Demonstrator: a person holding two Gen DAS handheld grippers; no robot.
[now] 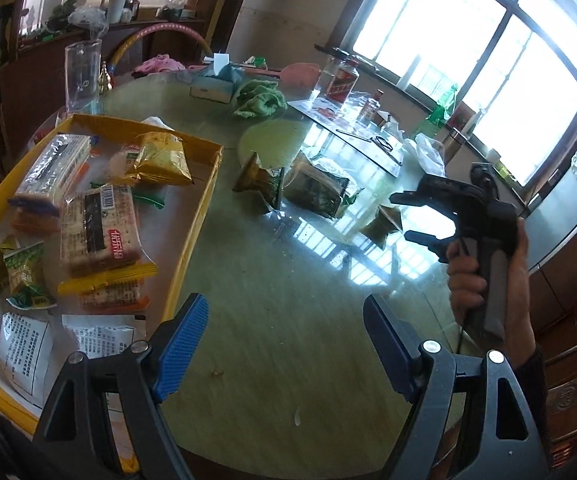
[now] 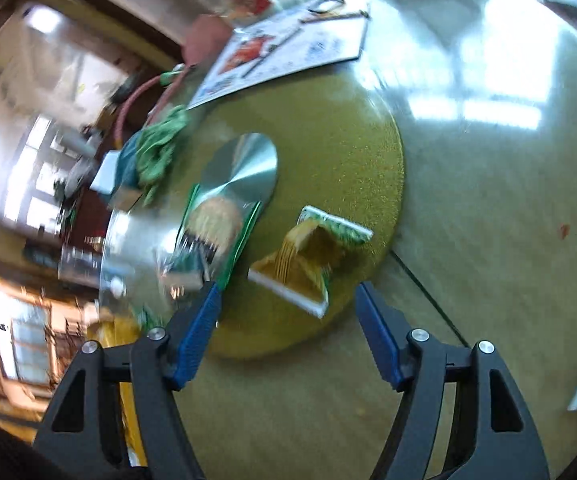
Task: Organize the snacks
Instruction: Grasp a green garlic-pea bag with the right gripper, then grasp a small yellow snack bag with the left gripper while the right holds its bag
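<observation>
Left gripper [image 1: 284, 344]: jaws stood wide apart and empty above the bare table [image 1: 288, 300], beside the yellow tray [image 1: 192, 240].
Right gripper [image 2: 286, 320]: jaws parted, nothing between them, pointing down at the small gold packet [image 2: 308, 260].
Gold packet: lay on the round mat [image 2: 348, 152] near the table's middle, beside a green packet [image 2: 216, 232].
Tray: sat at the table's left edge, already holding several snacks.
Advice: probably best to centre the pads across the packet's narrow width, then close gently so the contents are not crushed.
</observation>
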